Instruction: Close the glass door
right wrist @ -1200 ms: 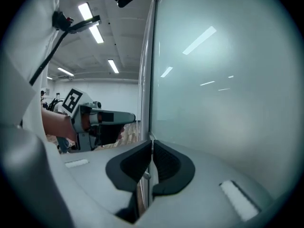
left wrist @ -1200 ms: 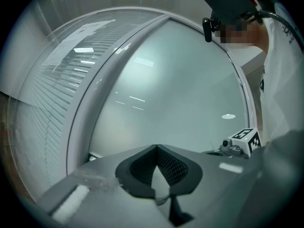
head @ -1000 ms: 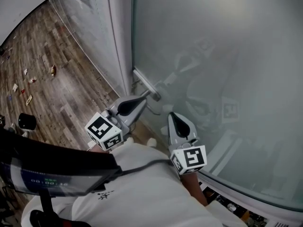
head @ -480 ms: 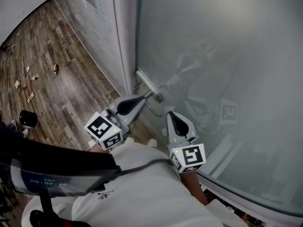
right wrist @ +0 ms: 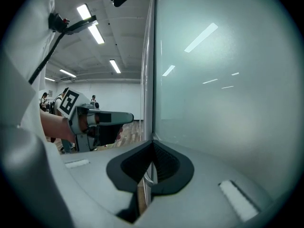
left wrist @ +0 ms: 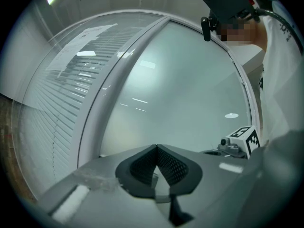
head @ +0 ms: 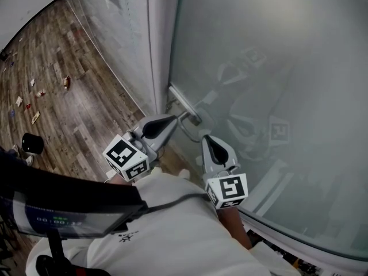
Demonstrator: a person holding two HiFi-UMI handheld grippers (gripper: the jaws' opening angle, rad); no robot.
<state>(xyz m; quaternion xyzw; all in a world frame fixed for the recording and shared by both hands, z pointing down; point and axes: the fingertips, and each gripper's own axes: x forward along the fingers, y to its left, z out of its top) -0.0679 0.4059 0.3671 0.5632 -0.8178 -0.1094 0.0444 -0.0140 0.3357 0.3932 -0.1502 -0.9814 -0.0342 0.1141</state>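
Observation:
The frosted glass door point(head: 276, 68) fills the right side of the head view, with a metal bar handle point(head: 183, 103) near its left edge. My left gripper point(head: 183, 117) is shut, and its tips lie against the near end of that handle. In the left gripper view its jaws point(left wrist: 156, 147) meet in front of the pane point(left wrist: 190, 94). My right gripper point(head: 206, 138) is shut too, with its tips close to the glass just right of the handle. In the right gripper view its jaws point(right wrist: 153, 143) point along the door's edge point(right wrist: 148, 80). Nothing is held.
A white frame post point(head: 158, 33) and a glass wall with blinds point(head: 109, 16) stand left of the door. The wooden floor point(head: 75, 102) lies beyond, with small scattered bits and a black round object point(head: 33, 144). The person's white shirt fills the bottom of the head view.
The door's edge and handle have shifted slightly to the right in the head view. Both grippers stay shut and sit almost where they were.

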